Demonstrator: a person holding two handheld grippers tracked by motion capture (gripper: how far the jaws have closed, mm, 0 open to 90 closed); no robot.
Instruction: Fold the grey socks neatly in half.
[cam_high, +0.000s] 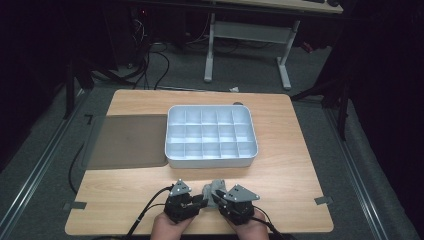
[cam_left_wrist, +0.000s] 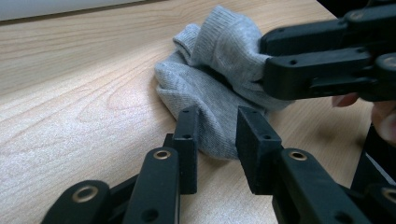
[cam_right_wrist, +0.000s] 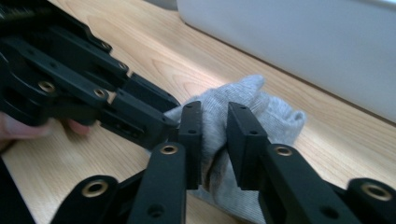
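A small grey sock (cam_high: 216, 187) lies crumpled on the wooden table (cam_high: 285, 180) near its front edge, between the two hand-held grippers. My left gripper (cam_left_wrist: 217, 123) comes at it from the left. The sock's (cam_left_wrist: 205, 93) flat near end lies between its jaws, and the fabric looks loose there. My right gripper (cam_right_wrist: 214, 116) comes from the right, and a raised fold of the sock (cam_right_wrist: 243, 98) is pinched between its jaws. In the high view the left gripper (cam_high: 204, 201) and right gripper (cam_high: 214, 198) point at each other, tips almost touching.
A white tray (cam_high: 211, 163) with several empty compartments sits in the middle of the table, just beyond the sock. A dark mat (cam_high: 127, 142) lies to its left. Bare wood surrounds the sock on both sides. A desk frame and cables stand on the floor behind.
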